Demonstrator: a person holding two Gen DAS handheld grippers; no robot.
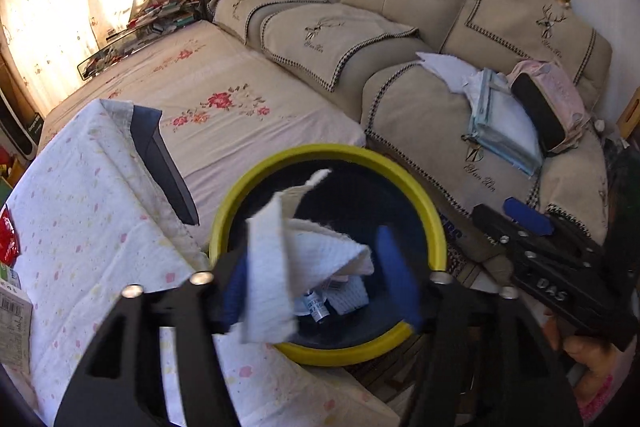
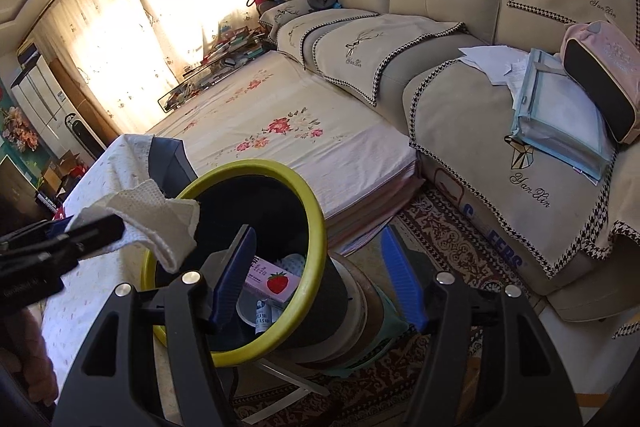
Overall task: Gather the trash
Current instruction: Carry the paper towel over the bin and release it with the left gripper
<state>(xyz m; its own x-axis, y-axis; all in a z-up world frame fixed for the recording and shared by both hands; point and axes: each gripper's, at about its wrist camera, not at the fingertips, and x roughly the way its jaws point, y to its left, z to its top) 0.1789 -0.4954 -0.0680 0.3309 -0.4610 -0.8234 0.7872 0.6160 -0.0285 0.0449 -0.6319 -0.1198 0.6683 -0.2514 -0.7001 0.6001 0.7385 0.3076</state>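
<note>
A black trash bin with a yellow rim (image 1: 432,223) (image 2: 308,211) stands beside the table. My left gripper (image 1: 320,287) is open above the bin; a crumpled white paper towel (image 1: 276,267) (image 2: 160,223) hangs against its left blue finger (image 1: 234,291), over the bin's mouth. Whether the towel still touches that finger I cannot tell. Inside the bin lie a pink strawberry box (image 2: 272,279), a small bottle (image 1: 316,305) and other white scraps. My right gripper (image 2: 320,275) is open and empty, over the bin's right rim; it also shows in the left wrist view (image 1: 528,223).
A table with a spotted white cloth (image 1: 92,211) is at the left, with a red wrapper (image 1: 8,239) on it. A flowered bed (image 2: 296,143) and a beige sofa (image 2: 460,115) with papers and a pink bag lie beyond. A patterned rug (image 2: 440,239) covers the floor.
</note>
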